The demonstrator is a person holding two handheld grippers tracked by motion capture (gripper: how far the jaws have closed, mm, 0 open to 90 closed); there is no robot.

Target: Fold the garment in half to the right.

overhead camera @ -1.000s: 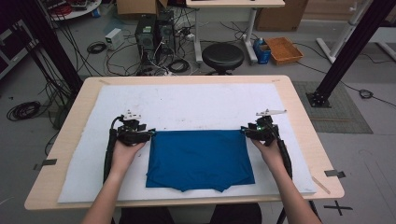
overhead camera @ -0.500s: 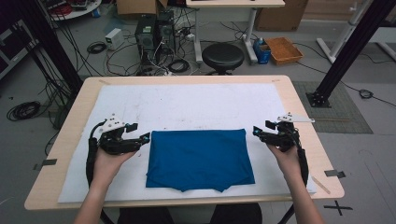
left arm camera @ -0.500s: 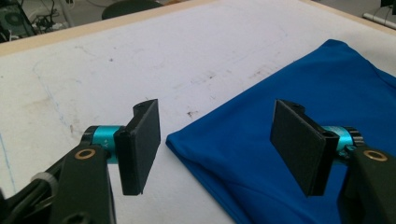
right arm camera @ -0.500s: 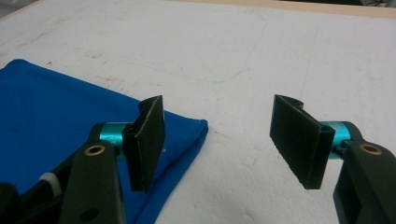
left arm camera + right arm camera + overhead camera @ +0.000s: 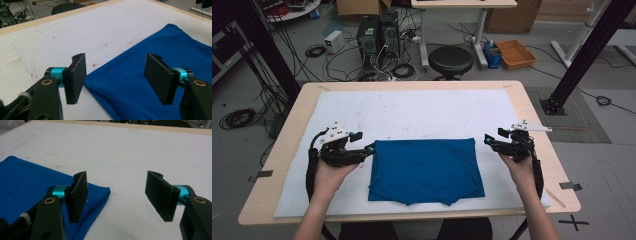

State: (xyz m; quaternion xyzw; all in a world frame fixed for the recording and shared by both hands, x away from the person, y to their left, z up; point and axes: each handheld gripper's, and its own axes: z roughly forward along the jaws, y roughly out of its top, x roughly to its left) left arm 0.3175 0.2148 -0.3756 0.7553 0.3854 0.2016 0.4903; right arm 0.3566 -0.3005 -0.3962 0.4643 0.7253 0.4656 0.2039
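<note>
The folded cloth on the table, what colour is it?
Plain blue cloth, with no pattern; the high view shows it best.

A lab: floor cables point(image 5: 382, 70), computer towers point(image 5: 374, 32), black rig frame point(image 5: 584, 50).

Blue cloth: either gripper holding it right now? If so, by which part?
Neither. The left gripper and right gripper both have their jaws apart, having just been opening, with nothing clamped. The blue cloth lies folded flat on the white mat.
</note>
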